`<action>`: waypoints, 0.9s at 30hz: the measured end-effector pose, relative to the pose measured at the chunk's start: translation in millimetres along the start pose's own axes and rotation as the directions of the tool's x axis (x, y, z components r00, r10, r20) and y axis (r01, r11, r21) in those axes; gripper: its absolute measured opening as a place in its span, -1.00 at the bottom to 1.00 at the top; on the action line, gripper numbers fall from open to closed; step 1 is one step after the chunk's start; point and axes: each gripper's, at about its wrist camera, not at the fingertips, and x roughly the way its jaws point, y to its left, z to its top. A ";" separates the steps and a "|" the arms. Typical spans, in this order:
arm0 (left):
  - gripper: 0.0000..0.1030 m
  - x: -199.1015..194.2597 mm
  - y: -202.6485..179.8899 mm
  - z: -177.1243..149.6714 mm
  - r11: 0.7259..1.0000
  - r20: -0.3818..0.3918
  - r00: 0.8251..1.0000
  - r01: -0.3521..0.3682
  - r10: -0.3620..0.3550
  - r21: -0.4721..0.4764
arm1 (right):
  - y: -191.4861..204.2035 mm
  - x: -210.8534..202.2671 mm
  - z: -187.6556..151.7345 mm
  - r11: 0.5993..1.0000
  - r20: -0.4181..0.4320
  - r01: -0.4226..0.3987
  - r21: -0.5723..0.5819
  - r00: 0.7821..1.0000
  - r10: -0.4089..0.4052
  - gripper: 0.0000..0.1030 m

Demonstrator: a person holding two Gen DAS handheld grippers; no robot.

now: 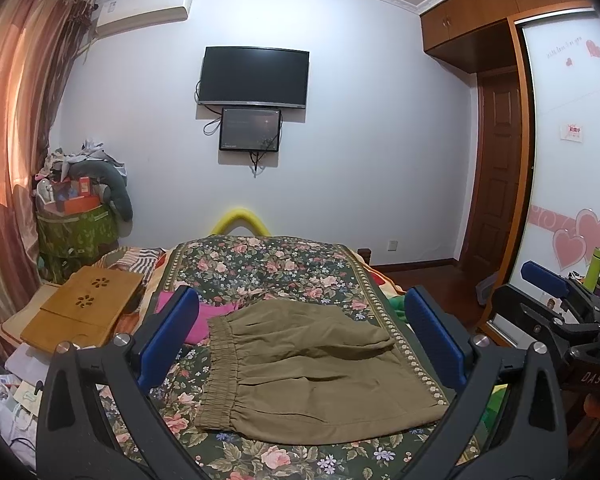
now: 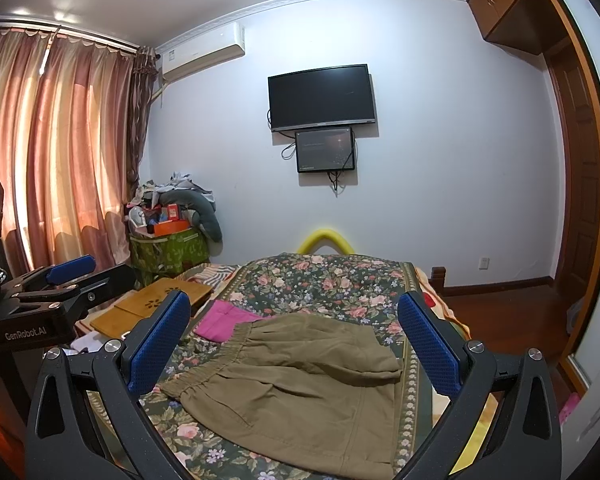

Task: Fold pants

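Bedroom, seen from two wrist cams. Olive-khaki pants, folded into a compact rectangle w/ the elastic waistband on the left, lie flat on a bed with a dark floral bedspread. A pink garment sits just behind the waistband, partly tucked under the pants' far-left corner. Left hand-held gripper hovers above the pants, blue pads spread wide — holding nothing. Right hand-held gripper likewise spread wide and empty, above the same pants. A wooden lap tray rests at the bed's left side. A dark TV hangs on the far wall.
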 end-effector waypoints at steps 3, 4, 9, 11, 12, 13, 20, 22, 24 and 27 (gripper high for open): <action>1.00 0.0 -0.6 0.1 1.000 -0.002 1.000 -0.001 0.001 -0.002 | -0.5 -0.5 0.4 1.000 0.001 0.000 0.000 1.000 0.000 1.00; 1.00 -0.1 -0.8 0.2 1.000 -0.002 1.000 -0.002 0.002 -0.002 | -0.6 -0.9 0.6 1.000 0.001 0.001 0.000 1.000 -0.001 1.00; 1.00 -1.4 -1.7 1.0 1.000 0.001 1.000 -0.006 0.006 -0.003 | -0.9 -1.8 0.9 1.000 0.002 0.002 0.000 1.000 -0.002 1.00; 1.00 0.0 0.4 -1.1 1.000 0.003 1.000 -0.005 0.005 -0.003 | -1.2 -1.4 1.0 1.000 0.002 0.001 0.000 1.000 -0.001 1.00; 1.00 0.0 0.2 -1.1 1.000 0.003 1.000 -0.005 0.005 -0.003 | -1.3 -1.3 1.2 1.000 0.002 0.001 0.001 1.000 -0.001 1.00; 1.00 0.0 0.1 -1.1 1.000 0.003 1.000 -0.005 0.005 -0.003 | -1.6 -1.5 1.5 1.000 0.002 0.001 0.002 1.000 -0.001 1.00; 1.00 -1.0 1.0 -1.1 1.000 0.006 1.000 -0.008 0.008 -0.005 | -4.9 -2.2 3.2 1.000 0.000 0.001 0.007 1.000 -0.001 1.00; 1.00 -1.2 1.4 -1.0 1.000 0.006 1.000 -0.009 0.009 -0.008 | -5.2 -2.3 3.3 1.000 0.002 0.003 0.005 1.000 -0.003 1.00; 1.00 -1.5 1.7 -1.1 1.000 0.006 1.000 -0.010 0.010 -0.010 | -5.0 -2.2 2.9 1.000 0.001 0.001 0.007 1.000 -0.001 1.00; 1.00 -1.7 0.8 -1.3 1.000 0.005 1.000 -0.011 0.011 -0.010 | -5.0 -2.2 3.1 1.000 0.000 0.002 0.006 1.000 -0.002 1.00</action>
